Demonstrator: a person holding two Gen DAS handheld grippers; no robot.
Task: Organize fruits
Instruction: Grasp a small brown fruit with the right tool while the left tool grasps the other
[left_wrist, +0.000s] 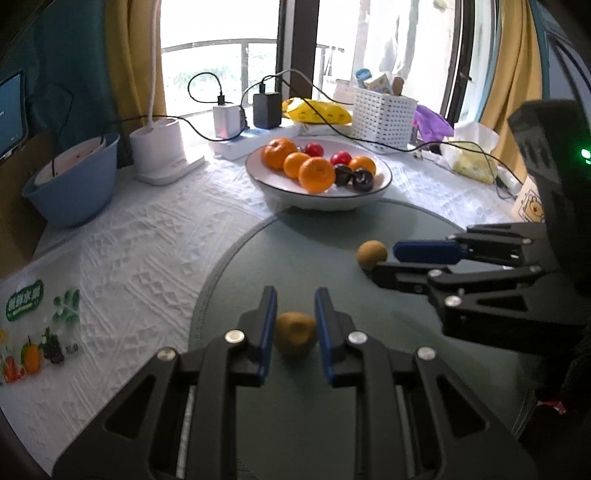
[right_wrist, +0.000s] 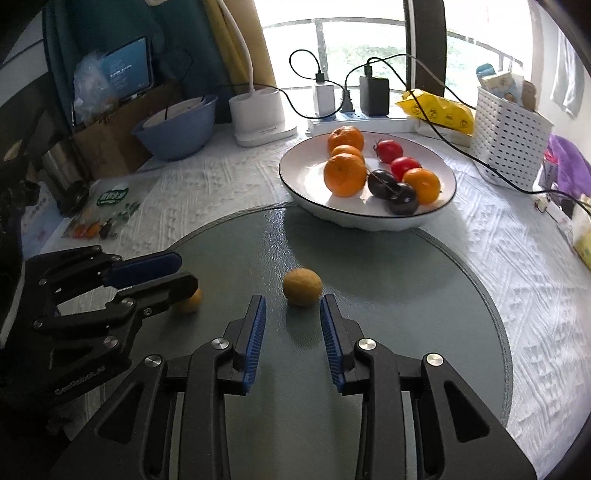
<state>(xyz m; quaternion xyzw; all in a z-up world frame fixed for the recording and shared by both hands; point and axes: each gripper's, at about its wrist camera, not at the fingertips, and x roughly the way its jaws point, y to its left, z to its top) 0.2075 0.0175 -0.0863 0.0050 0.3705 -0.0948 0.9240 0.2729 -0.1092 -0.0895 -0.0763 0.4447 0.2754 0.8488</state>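
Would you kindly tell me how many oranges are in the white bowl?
4. Three oranges cluster on the bowl's left side: back, middle, front. The fourth sits right, beside the dark plums. Smaller fruit behind them could be hidden.

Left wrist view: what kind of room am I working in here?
Most likely a home living or dining corner, not a lab. A table with a white embossed tablecloth stands by a curtained window with a balcony railing, and household clutter sits along the sill: a power strip with chargers and a white basket.

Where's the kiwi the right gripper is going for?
In the right wrist view, the kiwi lies on the grey-green mat, just ahead of the right gripper, nearer than the fruit plate.
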